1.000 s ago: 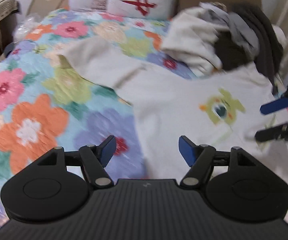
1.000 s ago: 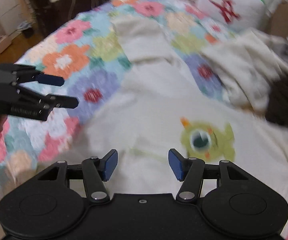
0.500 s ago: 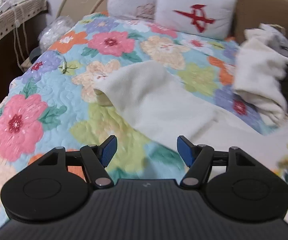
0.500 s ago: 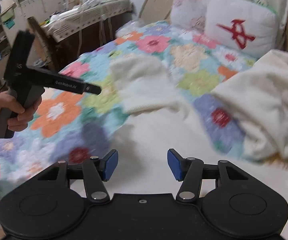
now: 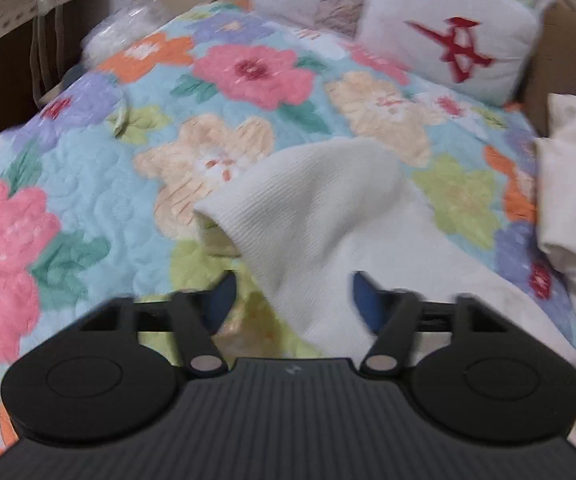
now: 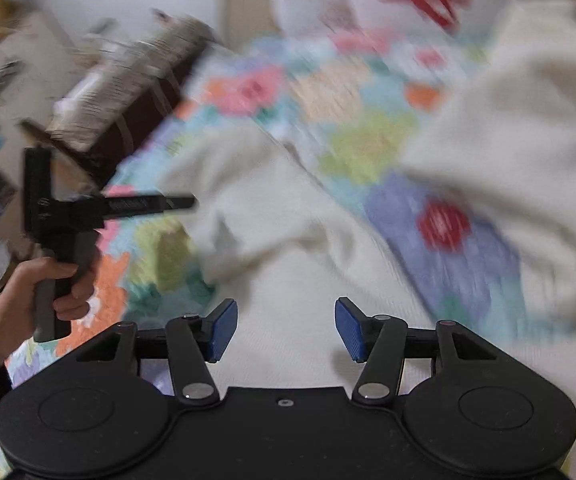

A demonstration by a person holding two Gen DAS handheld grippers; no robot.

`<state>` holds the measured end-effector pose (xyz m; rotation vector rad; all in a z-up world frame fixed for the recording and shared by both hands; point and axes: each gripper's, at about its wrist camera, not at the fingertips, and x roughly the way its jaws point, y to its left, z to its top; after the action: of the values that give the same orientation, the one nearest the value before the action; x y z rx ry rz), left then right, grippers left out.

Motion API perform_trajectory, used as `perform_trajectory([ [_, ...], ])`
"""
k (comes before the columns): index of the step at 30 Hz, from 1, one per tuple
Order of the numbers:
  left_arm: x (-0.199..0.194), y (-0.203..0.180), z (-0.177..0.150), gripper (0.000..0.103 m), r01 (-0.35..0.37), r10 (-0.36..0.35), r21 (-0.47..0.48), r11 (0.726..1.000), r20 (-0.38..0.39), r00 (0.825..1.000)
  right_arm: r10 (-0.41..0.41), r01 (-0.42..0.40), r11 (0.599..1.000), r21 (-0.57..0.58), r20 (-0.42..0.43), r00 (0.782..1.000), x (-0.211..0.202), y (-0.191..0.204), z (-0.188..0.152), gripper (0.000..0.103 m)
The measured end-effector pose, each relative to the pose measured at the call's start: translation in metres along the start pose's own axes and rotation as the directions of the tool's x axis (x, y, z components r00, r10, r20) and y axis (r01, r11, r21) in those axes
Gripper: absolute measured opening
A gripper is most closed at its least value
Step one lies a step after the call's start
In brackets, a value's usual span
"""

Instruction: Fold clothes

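Observation:
A cream sweater lies spread on the floral quilt. Its left sleeve [image 5: 308, 208] points toward the pillows, with the ribbed cuff open at the end. My left gripper [image 5: 292, 300] is open, with the sleeve lying between its blue pads, just short of the cuff. My right gripper [image 6: 286, 330] is open and empty above the sweater body [image 6: 288, 320]. The sleeve [image 6: 256, 200] also shows in the blurred right wrist view, with the left gripper [image 6: 184, 202] beside its cuff.
A floral quilt [image 5: 88, 200] covers the bed. A white pillow with a red mark [image 5: 448, 40] sits at the headboard. A pile of cream clothes [image 5: 568, 200] lies at the right. A dark side table [image 6: 136, 92] stands left of the bed.
My left gripper has moved from the sweater body up along the left sleeve to its cuff. My right gripper has swung left and forward over the body, away from the printed front.

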<state>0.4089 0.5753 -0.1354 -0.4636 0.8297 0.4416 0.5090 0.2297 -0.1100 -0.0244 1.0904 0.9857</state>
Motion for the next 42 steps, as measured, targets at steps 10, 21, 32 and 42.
perform_trajectory([
  [10,-0.036,-0.055,-0.006,0.000,0.091,-0.110,0.132,0.987,0.138,0.984,0.041,-0.039,0.998,0.056,-0.025,0.999,-0.016,-0.013,-0.035,0.060],
  [21,-0.172,-0.139,-0.116,0.000,0.523,-0.557,0.202,0.828,0.199,0.806,-0.022,0.023,0.975,0.219,-0.006,1.000,-0.066,-0.049,-0.046,0.060],
  [32,-0.127,-0.120,-0.243,0.000,0.478,-0.498,-0.221,0.850,-0.043,0.866,0.005,-0.012,0.985,0.172,0.046,0.999,-0.101,-0.039,-0.083,0.060],
  [42,-0.149,-0.124,-0.266,0.000,0.483,-0.489,-0.153,0.862,0.003,0.873,-0.035,0.033,0.999,-0.024,-0.073,0.997,-0.070,0.042,-0.101,0.058],
])
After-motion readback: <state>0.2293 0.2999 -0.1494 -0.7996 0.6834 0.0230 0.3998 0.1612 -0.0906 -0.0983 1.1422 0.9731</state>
